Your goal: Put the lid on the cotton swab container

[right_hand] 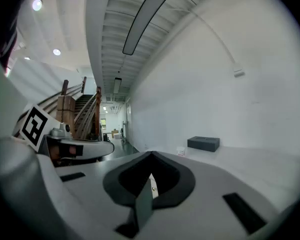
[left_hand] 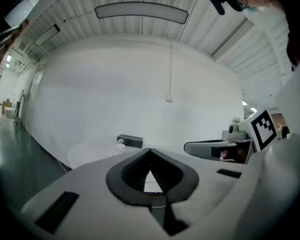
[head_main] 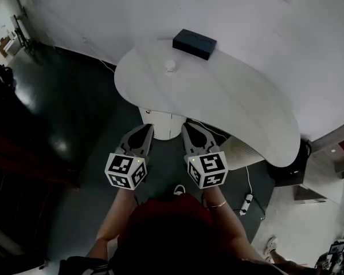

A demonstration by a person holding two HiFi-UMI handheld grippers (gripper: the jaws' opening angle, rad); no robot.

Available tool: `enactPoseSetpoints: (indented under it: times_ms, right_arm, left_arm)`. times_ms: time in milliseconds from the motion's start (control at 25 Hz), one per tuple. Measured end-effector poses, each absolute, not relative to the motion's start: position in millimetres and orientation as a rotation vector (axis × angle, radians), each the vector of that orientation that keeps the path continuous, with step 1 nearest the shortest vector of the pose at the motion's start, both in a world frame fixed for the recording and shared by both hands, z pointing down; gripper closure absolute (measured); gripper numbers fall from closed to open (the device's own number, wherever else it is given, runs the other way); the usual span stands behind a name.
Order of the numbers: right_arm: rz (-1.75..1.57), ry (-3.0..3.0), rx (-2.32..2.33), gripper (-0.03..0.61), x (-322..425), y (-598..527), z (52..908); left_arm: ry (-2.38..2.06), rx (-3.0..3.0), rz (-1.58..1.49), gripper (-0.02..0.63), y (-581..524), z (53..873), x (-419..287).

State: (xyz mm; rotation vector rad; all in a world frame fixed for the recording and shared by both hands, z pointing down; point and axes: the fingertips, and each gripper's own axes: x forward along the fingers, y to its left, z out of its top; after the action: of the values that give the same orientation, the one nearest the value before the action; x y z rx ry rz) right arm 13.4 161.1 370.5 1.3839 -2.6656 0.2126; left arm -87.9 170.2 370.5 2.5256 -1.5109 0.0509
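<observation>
We find most of the white table (head_main: 235, 102) bare, so a gripper can come in over its near edge and cross the middle and right side freely. Only two things stand on it, toward the far left: the small white container (head_main: 169, 67) and, apart from it at the far edge, the black box (head_main: 194, 43). Beyond them the white wall (head_main: 160, 7) closes the far side, and under the near edge the table's pedestal (head_main: 163, 122) stands between our left gripper (head_main: 145, 132) and right gripper (head_main: 189, 129).
</observation>
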Motion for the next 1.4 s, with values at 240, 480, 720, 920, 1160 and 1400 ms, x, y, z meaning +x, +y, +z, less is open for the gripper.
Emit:
enactPoseSetpoints:
  times_ms: [240, 480, 720, 920, 1160, 1400]
  right_arm:
    - [0.217, -2.681, 1.362, 0.565, 34.0, 138.4, 375.9]
    - [0.226, -2.705, 1.305, 0.563, 49.7, 121.7, 385.0]
    - [0.175, -2.695, 1.249, 0.563, 50.8, 102.0, 387.0]
    - [0.203, -2.686, 1.258, 0.563, 48.8, 82.1, 388.9]
    - [0.223, -2.644, 1.259, 0.561, 37.0, 44.4, 398.2]
    - [0.255, -2.627, 1.234, 0.563, 17.6, -5.4, 413.2]
  left_arm:
    - [-1.56, 2.51, 0.072, 0.591, 145.0, 373.1, -75.5]
    - [-1.637, 2.47, 0.088, 0.589, 128.4, 379.6, -63.2]
    - [-1.712, 2.408, 0.11, 0.589, 113.5, 380.0, -73.8]
    - [-1.746, 2.376, 0.144, 0.589, 97.8, 382.0, -82.7]
    - [-1.711, 2.362, 0.155, 0.589, 60.3, 394.8, -89.1]
    - [-1.64, 2.382, 0.163, 0.589, 2.3, 407.9, -96.5]
